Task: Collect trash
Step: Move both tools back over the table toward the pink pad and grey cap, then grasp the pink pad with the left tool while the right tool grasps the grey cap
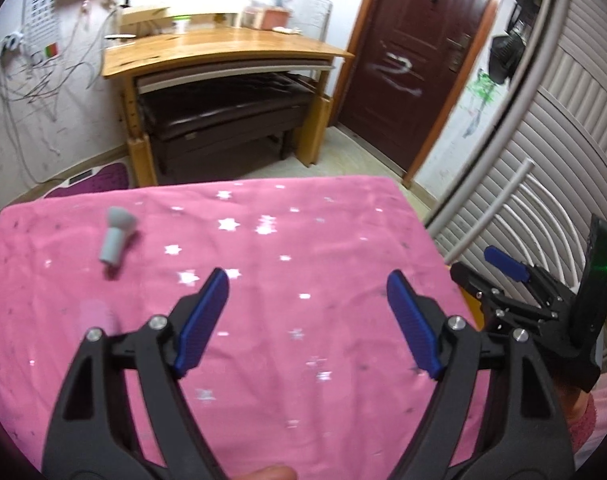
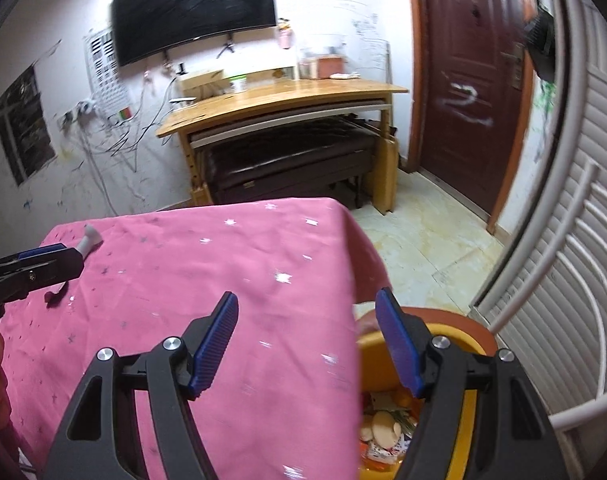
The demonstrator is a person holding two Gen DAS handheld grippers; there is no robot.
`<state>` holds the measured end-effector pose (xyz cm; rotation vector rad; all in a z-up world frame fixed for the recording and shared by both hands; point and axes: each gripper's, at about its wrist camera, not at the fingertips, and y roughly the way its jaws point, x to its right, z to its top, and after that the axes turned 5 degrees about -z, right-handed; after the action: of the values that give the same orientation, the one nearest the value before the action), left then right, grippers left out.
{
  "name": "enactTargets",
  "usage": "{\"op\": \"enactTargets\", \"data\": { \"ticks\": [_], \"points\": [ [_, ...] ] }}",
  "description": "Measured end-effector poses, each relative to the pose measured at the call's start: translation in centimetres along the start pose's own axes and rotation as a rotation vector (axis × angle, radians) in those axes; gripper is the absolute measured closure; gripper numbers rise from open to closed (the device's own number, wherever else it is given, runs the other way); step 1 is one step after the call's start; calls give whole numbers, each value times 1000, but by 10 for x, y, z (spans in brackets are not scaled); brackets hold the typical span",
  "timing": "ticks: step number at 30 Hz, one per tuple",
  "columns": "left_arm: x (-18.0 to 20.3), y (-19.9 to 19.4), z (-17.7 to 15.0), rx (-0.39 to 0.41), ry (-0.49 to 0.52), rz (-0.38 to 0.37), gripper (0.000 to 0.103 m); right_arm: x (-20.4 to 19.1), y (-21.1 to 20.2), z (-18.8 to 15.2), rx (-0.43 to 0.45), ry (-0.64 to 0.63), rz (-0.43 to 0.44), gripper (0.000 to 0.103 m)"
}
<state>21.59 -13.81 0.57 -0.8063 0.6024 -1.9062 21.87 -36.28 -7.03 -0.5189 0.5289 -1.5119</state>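
Left-wrist view. At far left a small grey object, with a flared head and a cylindrical stem, lies on its side on the pink star-printed cloth that covers the table; it is well apart from both grippers. In the lower centre the left gripper hangs over bare cloth, its blue pads spread wide and nothing between them. A fingertip shows at the bottom edge. At right, beyond the cloth's edge, the right gripper appears side-on with one blue pad visible; a person's hand in a pink sleeve holds it. Behind the table stand a wooden desk with a dark bench pushed under it, a dark red door, and at far right a white slatted panel.

Right-wrist view. At the left edge the left gripper enters side-on, and the grey object lies just past its tip on the cloth; whether they touch cannot be told. A small dark curved item lies on the cloth below that gripper. In the lower centre the right gripper stands moderately wide and empty, straddling the cloth's right edge. Below its right pad sits a yellow bin beside the table, holding scraps of trash in pale and orange tones. A dark wall-mounted screen hangs above the desk.
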Motion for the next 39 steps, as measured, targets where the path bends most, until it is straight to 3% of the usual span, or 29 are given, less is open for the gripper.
{"op": "enactTargets", "data": {
  "ticks": [13, 18, 32, 39],
  "points": [
    [-66, -24, -8, 38, -69, 107, 25, -82, 13, 28, -7, -138, 40, 37],
    [-86, -28, -13, 35, -88, 145, 19, -117, 19, 37, -14, -197, 60, 37],
    [-129, -20, -25, -51, -148, 163, 19, -183, 45, 49, -67, -281, 131, 37],
    [-143, -10, -30, -100, -174, 136, 33, -207, 52, 55, -74, -299, 152, 37]
  ]
}}
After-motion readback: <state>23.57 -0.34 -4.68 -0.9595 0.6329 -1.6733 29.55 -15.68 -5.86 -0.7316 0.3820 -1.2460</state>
